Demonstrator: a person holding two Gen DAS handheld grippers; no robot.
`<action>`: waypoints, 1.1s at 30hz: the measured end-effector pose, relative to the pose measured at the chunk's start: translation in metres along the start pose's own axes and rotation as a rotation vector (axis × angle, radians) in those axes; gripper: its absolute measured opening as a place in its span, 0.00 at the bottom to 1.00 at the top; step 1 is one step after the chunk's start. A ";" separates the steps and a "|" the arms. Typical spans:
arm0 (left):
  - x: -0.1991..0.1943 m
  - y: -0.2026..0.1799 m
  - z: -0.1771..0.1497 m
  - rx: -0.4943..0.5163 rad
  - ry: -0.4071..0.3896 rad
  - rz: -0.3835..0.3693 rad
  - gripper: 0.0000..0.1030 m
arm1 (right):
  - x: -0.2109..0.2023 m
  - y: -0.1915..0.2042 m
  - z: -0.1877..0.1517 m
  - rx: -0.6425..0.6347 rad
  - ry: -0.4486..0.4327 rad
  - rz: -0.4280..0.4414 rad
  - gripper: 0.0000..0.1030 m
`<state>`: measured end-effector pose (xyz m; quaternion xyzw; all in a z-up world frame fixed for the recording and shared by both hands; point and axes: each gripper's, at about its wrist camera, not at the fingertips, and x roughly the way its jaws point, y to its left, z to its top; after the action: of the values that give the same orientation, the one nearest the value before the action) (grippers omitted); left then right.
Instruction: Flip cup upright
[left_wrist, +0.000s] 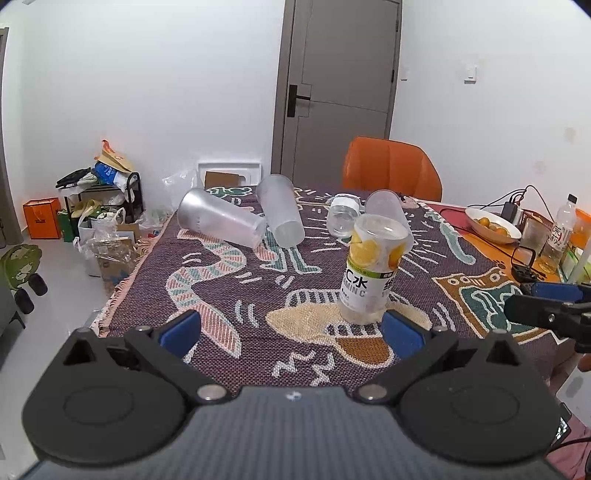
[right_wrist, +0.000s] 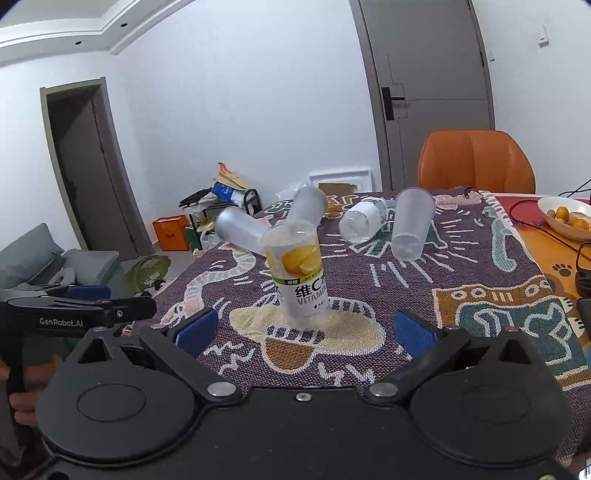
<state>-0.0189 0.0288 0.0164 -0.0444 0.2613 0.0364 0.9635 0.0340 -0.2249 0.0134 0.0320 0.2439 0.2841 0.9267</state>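
left wrist view puts your left gripper (left_wrist: 291, 332) low over the patterned tablecloth (left_wrist: 229, 295), its blue pads (left_wrist: 181, 330) spread wide apart with nothing between them. the labelled cup (left_wrist: 373, 269), printed with lemon slices and a white vitamin c band, stands upright on the cloth, just ahead of that gripper's right-hand pad and not touching it. behind the labelled cup, a frosted cup (left_wrist: 391, 214) lies on its side, partly hidden by it. further behind and to the left of the labelled cup, two more frosted cups (left_wrist: 221, 221) lie tipped over, touching each other near their ends. a small clear jar (left_wrist: 343, 216) lies on its side behind the labelled cup, beside the frosted one. an orange chair (left_wrist: 391, 168) stands at the far edge of the table, beyond the labelled cup. a bowl of small orange fruit (left_wrist: 493, 223) sits well to the right of the labelled cup.

right wrist view shows your right gripper (right_wrist: 303, 332) also spread wide and holding nothing, with the labelled cup (right_wrist: 301, 280) standing just ahead, between the lines of its two pads but clear of both. your left gripper (right_wrist: 85, 308) reaches in from the left of the labelled cup.
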 end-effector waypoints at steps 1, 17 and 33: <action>0.000 0.000 0.000 0.001 -0.001 -0.001 1.00 | 0.000 0.000 0.000 0.001 0.000 0.000 1.00; 0.000 -0.002 0.000 0.006 -0.001 -0.008 1.00 | -0.001 0.001 0.000 -0.003 0.003 0.000 1.00; -0.001 -0.007 -0.001 0.026 0.001 -0.020 1.00 | 0.000 -0.001 0.000 0.000 0.008 -0.005 1.00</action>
<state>-0.0191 0.0215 0.0167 -0.0346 0.2618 0.0232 0.9642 0.0343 -0.2257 0.0135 0.0303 0.2475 0.2821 0.9264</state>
